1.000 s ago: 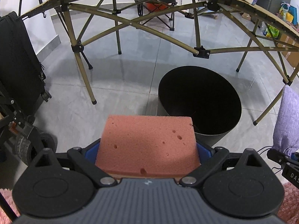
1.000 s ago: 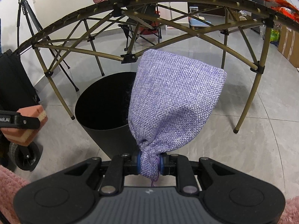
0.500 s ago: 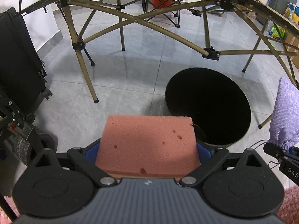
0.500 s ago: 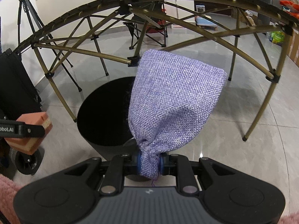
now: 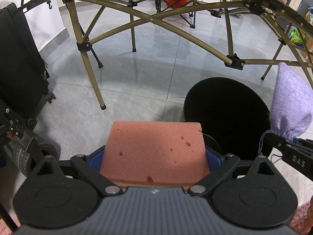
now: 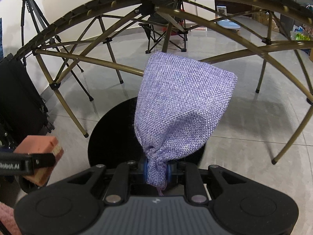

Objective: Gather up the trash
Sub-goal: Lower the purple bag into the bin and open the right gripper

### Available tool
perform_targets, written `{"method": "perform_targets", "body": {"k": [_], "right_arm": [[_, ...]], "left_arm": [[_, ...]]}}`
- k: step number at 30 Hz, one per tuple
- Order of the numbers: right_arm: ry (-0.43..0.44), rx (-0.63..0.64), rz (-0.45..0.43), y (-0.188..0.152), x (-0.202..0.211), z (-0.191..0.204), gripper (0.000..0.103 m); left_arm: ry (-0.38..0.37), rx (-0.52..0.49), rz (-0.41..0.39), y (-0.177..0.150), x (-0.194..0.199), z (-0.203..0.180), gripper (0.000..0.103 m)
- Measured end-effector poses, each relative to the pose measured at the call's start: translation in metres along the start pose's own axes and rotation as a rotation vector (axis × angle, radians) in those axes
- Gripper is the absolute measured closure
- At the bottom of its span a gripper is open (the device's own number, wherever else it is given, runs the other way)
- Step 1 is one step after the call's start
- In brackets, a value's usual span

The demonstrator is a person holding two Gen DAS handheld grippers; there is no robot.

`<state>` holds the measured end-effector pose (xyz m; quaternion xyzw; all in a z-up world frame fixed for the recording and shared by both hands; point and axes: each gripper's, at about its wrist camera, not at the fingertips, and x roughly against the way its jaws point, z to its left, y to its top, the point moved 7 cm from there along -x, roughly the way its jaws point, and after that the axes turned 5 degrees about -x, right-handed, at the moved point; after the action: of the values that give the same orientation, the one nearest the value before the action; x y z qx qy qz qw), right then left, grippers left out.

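Observation:
My left gripper (image 5: pixel 154 156) is shut on a pink sponge (image 5: pixel 154 152), held above the floor just left of a round black trash bin (image 5: pixel 227 115). My right gripper (image 6: pixel 157 171) is shut on the gathered neck of a purple woven pouch (image 6: pixel 183 105), held over the bin (image 6: pixel 111 137). The pouch also shows at the right of the left wrist view (image 5: pixel 289 105). The sponge shows at the left of the right wrist view (image 6: pixel 39 146). The bin's inside is dark.
A folding table's olive metal frame (image 5: pixel 176 29) arches over the bin. A black suitcase (image 5: pixel 17 62) on wheels stands at the left. A tripod (image 6: pixel 33 13) and a folding chair (image 6: pixel 166 29) stand further back. Pink rug (image 5: pixel 301 215) lies nearest me.
Both grippers have moved up and forward, looking down more steeply on the bin. The right gripper with the pouch has come over the bin. Both grips are unchanged.

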<state>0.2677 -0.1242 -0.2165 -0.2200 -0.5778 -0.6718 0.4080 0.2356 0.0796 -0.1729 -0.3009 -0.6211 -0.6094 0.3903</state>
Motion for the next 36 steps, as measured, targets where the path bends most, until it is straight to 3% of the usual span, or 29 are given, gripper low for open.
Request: {"method": "perform_targets", "body": {"k": [16,19,20,21,23,36], "right_arm": [[0.021,-0.036,0.059,0.019,-0.046,0.021,0.084],[0.014,-0.067,0.088,0.018,-0.052,0.016,0.074],[0.01,-0.074,0.092,0.019,-0.053,0.016,0.058],[0.005,-0.079,0.095,0.019,-0.054,0.014,0.031],[0.0,-0.083,0.101,0.018,-0.055,0.013,0.0],[-0.034,-0.051,0.049,0.02,-0.04,0.005,0.0]], "left_arm": [[0.02,0.04,0.0,0.021,-0.019,0.019,0.005],[0.023,0.039,0.003,0.02,-0.02,0.019,0.005],[0.023,0.038,0.003,0.02,-0.02,0.019,0.005],[0.024,0.037,0.002,0.02,-0.02,0.019,0.005],[0.023,0.035,0.001,0.021,-0.019,0.018,0.005],[0.016,0.008,-0.018,0.023,-0.014,0.005,0.005]]}}
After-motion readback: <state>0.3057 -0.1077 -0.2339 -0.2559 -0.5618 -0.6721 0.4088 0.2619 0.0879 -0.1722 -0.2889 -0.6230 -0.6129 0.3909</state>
